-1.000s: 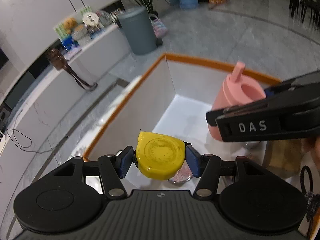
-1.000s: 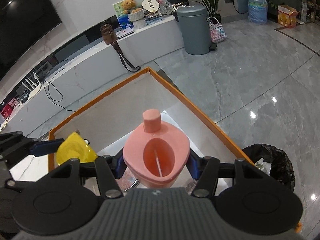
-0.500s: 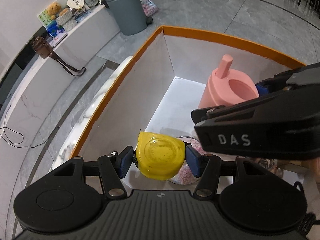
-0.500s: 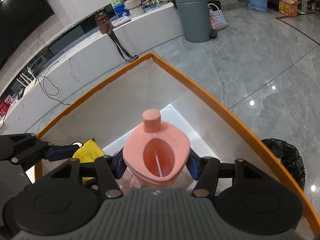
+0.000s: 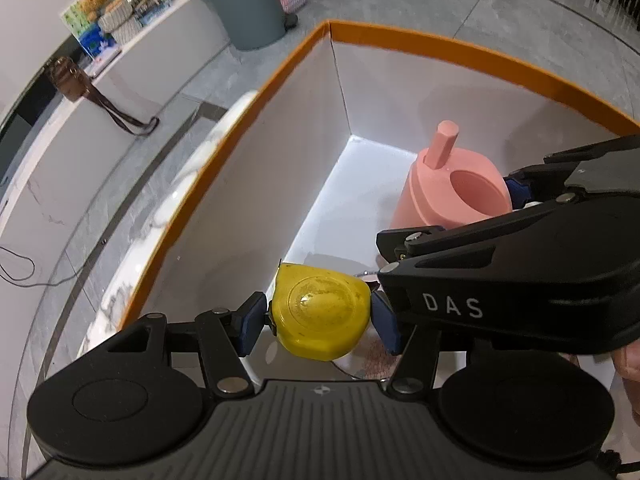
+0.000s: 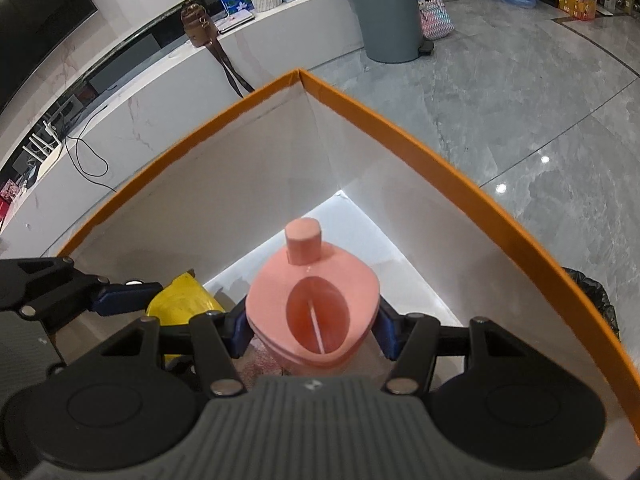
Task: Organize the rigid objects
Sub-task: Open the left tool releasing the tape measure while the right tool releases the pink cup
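My left gripper (image 5: 318,318) is shut on a yellow tape measure (image 5: 320,312) and holds it inside the orange-rimmed white box (image 5: 400,46), near its left wall. My right gripper (image 6: 312,328) is shut on a pink cup with a spout (image 6: 314,312) and holds it inside the same box (image 6: 400,128), to the right of the left gripper. The pink cup (image 5: 452,184) and the right gripper body (image 5: 500,280) show in the left wrist view. The tape measure (image 6: 180,306) shows at the left in the right wrist view.
A round pinkish object (image 5: 360,356) lies on the box floor under the grippers, mostly hidden. Outside the box are a grey bin (image 6: 388,12), a white counter with a brown bag (image 6: 196,24), and a black bin bag (image 6: 592,300) at the right.
Both grippers have moved forward and down into the box with their objects. The box walls now rise around them.
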Available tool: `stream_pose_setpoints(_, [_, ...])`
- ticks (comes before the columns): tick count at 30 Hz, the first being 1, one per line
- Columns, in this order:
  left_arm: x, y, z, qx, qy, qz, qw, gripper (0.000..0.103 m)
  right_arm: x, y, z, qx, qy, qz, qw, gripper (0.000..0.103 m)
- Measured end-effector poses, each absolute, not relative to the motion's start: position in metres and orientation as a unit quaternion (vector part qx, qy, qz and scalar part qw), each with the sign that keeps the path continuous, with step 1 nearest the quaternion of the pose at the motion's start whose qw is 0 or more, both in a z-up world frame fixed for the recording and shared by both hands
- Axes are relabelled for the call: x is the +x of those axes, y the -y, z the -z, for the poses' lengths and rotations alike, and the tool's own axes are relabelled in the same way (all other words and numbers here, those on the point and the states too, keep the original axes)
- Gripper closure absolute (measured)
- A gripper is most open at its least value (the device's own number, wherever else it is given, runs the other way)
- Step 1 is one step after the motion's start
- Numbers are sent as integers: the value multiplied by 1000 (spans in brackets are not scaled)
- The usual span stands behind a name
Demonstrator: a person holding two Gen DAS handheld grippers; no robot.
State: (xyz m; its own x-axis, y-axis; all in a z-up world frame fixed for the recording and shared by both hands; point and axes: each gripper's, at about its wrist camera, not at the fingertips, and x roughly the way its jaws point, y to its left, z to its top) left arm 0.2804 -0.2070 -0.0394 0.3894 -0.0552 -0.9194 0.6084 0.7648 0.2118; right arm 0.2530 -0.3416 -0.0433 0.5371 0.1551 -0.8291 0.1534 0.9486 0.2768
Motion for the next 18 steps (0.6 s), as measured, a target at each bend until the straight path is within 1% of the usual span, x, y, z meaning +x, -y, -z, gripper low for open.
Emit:
stream_pose_setpoints(5, [280,210,37,270,-513,214,786,31,258,344,45,167,-485,3,859,43])
stream_pose_setpoints(6, [280,211,37,273,-513,211,786,25,258,345,44,168,-482,4,860,42])
stream_pose_setpoints(7, [280,211,37,276,-514,208,785,22,258,345,43,168,-480,5,861,41])
stream_pose_setpoints(18, [276,205,21,267,-498,200,801,22,251,351,32,172,-466,10,868,41])
